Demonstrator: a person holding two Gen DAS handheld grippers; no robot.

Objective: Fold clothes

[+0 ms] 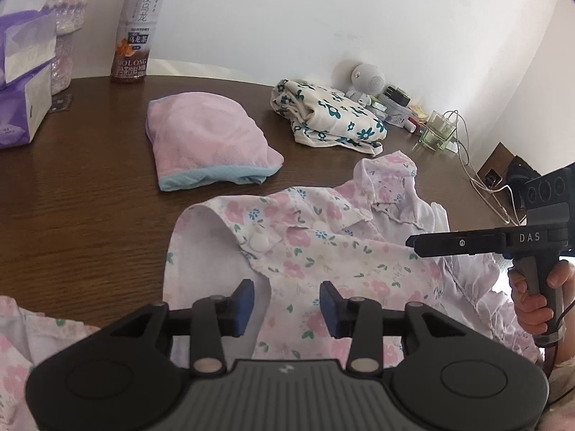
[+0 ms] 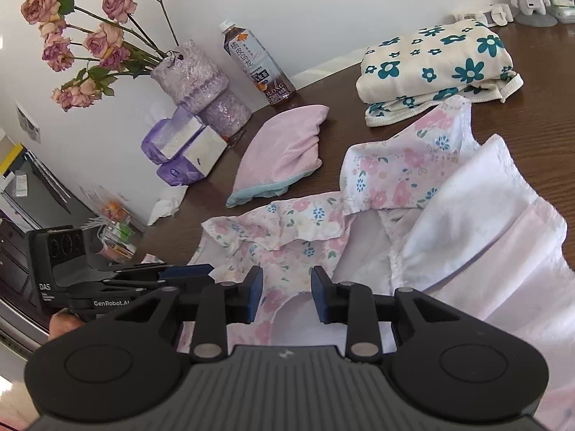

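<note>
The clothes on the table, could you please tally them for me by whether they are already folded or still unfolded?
Folded: 2, the pink piece with blue trim and the cream piece with teal flowers.
Unfolded: 1, the pink floral garment spread under both open grippers.
Total: 3.

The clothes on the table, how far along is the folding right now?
Done: the pink garment and the teal-flowered one lie folded at the back. In hand: nothing yet; the left gripper and right gripper hover open over the pink floral shirt. Left: that shirt is still rumpled and spread out.
</note>
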